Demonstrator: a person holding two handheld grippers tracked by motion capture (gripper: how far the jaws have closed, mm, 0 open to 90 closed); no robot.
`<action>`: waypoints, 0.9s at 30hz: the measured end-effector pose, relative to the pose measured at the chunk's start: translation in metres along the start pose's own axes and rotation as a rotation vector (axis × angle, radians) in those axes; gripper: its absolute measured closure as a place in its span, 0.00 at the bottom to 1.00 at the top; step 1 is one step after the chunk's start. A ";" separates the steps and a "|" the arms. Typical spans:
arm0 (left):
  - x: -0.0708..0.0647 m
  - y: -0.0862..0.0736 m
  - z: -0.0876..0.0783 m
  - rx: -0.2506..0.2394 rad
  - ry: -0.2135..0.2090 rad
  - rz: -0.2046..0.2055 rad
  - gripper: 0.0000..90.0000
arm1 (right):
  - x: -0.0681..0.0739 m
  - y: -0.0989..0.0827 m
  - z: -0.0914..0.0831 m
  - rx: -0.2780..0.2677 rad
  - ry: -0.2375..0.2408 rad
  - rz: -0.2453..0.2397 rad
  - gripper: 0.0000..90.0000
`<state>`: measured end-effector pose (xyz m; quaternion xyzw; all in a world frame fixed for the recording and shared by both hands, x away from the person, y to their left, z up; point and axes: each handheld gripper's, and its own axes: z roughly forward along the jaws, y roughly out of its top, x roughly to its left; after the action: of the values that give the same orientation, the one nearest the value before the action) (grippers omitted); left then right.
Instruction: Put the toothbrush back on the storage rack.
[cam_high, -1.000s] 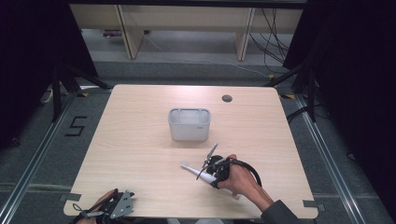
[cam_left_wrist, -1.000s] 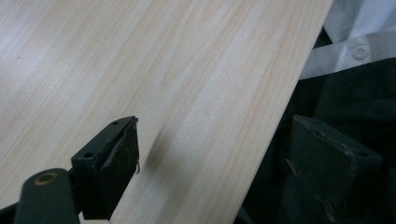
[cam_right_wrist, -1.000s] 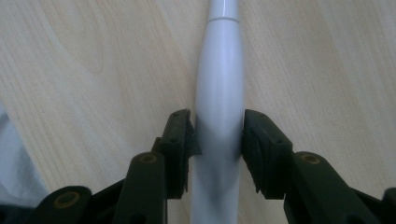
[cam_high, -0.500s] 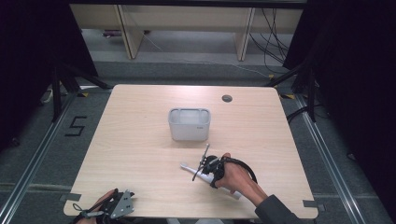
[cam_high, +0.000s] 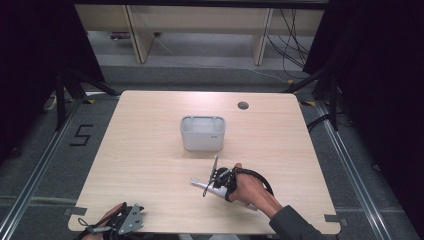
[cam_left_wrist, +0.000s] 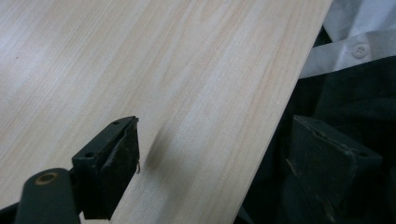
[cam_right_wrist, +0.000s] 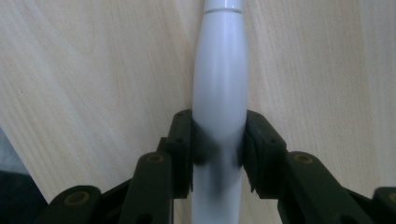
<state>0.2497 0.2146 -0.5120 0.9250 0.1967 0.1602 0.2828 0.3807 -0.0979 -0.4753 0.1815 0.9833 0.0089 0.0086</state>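
Right gripper view gives us the plainest reading: our right gripper (cam_right_wrist: 218, 140) has its two black jaws pressed against either side of a smooth white handle (cam_right_wrist: 219, 93), something like an electric toothbrush body or a similar slim tool, and the pads sit flush on its widest part with no gap. Those jaws have just been closing, with the handle between them, so we judge that the grip is now made. Compared with a second ago in the high view, the right gripper (cam_high: 216, 181) has turned a little over the handle (cam_high: 200, 184), which lies on the table (cam_high: 150, 165) in front of the grey bin (cam_high: 202, 133), near it but not touching. The handle itself lies in much the same spot as before, so we take it that nothing has been lifted yet. Our left gripper (cam_high: 125, 222) rests at the near left edge of the table, in the same place as before; in the left gripper view its jaws stand well apart with nothing between them, one over the wood and one past the table edge. With the clamp now firm, we judge the next step to be raising the handle and carrying it toward the bin, keeping it level so that it does not slip.
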 end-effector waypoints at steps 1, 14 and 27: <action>0.000 0.000 0.000 -0.002 0.000 -0.002 0.18 | 0.000 0.001 0.000 0.004 0.001 0.004 0.74; 0.000 0.000 -0.001 -0.006 0.000 0.002 0.18 | 0.000 0.003 0.000 0.009 0.002 -0.011 0.74; 0.000 0.000 -0.001 -0.006 0.002 0.002 0.18 | -0.005 -0.021 -0.035 -0.205 -0.037 0.054 0.74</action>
<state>0.2495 0.2147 -0.5112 0.9241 0.1955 0.1621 0.2854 0.3776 -0.1195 -0.4408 0.2063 0.9716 0.1064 0.0451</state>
